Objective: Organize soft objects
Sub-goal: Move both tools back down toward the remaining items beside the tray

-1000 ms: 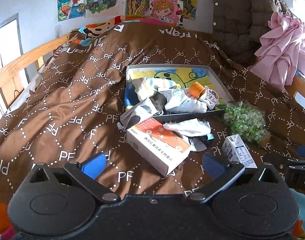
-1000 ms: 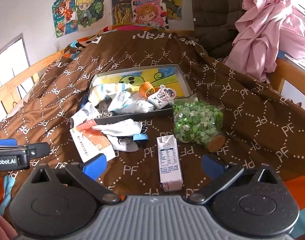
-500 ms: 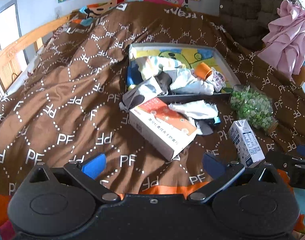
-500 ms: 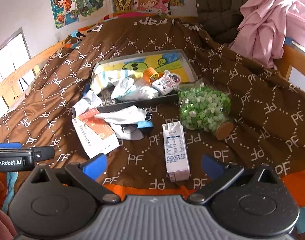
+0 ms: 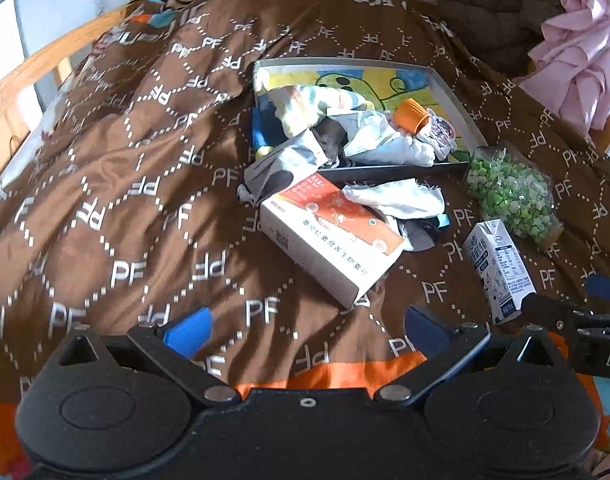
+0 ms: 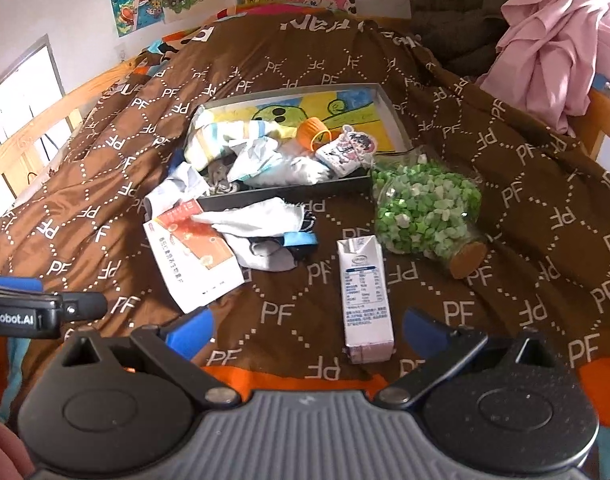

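Observation:
A grey tray [image 5: 455, 96] [image 6: 389, 106] with a cartoon lining lies on the brown bedspread and holds a striped cloth [image 5: 325, 104] [image 6: 225, 138], pale crumpled cloths [image 5: 389, 146] [image 6: 273, 164], an orange cup [image 5: 413, 116] [image 6: 315, 132] and a small printed pouch [image 6: 347, 148]. In front of the tray a white cloth [image 5: 397, 198] [image 6: 257, 218] and a grey-white sock [image 6: 267, 254] drape over a white and orange box [image 5: 333, 248] [image 6: 193, 252]. My left gripper [image 5: 305, 330] hangs open near the bed's front edge, short of the box. My right gripper [image 6: 305, 330] is open just short of the milk carton [image 6: 365, 292] [image 5: 499, 268].
A jar of green pieces [image 6: 425, 208] [image 5: 509, 192] lies on its side right of the tray. Pink clothing [image 6: 561, 36] [image 5: 577, 68] and a dark quilted coat [image 5: 493, 8] hang at the back right. A wooden bed rail [image 5: 29, 80] runs along the left.
Both grippers have pulled back and tilted down, so the orange edge of the bedding now shows below the fingers. The objects on the bed have not moved.

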`<state>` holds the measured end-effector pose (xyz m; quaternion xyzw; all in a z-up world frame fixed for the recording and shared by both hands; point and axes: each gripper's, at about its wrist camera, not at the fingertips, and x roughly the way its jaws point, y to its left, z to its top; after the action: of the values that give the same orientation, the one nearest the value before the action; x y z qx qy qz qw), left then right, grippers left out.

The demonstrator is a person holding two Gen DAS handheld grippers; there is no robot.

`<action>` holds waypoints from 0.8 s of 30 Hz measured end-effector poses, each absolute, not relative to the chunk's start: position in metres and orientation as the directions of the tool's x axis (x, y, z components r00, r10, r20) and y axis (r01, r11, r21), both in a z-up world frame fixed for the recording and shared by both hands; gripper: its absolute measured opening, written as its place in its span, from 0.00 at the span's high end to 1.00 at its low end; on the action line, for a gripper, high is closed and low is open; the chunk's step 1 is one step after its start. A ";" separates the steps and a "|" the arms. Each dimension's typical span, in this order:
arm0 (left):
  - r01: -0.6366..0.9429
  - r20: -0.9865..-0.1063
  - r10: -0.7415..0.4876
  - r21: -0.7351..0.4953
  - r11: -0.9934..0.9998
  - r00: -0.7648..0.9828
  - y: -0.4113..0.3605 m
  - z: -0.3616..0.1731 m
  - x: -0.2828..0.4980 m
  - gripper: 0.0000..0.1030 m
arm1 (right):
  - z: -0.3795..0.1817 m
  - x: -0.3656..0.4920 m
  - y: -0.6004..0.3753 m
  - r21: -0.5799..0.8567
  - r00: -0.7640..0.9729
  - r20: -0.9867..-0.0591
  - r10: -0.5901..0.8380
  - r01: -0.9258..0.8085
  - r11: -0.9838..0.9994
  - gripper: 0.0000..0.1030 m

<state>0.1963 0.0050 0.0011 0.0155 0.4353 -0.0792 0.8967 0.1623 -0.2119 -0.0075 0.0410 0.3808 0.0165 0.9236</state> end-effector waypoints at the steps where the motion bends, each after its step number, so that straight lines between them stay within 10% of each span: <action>1: 0.170 -0.784 -0.126 -0.026 0.985 0.608 0.003 0.002 0.199 0.01 | -0.007 0.164 -0.211 0.084 0.710 -0.701 0.060 -0.001 0.996 0.00; 24: 0.066 -0.779 -0.102 -0.078 0.995 0.619 0.054 -0.007 0.263 0.01 | -0.022 0.224 -0.203 -0.078 0.735 -0.677 0.034 -0.118 0.990 0.00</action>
<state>0.2627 0.0536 -0.0070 -0.0207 0.4339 -0.0466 0.8995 0.2239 -0.2032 -0.0216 -0.0577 0.3614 0.0409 0.9297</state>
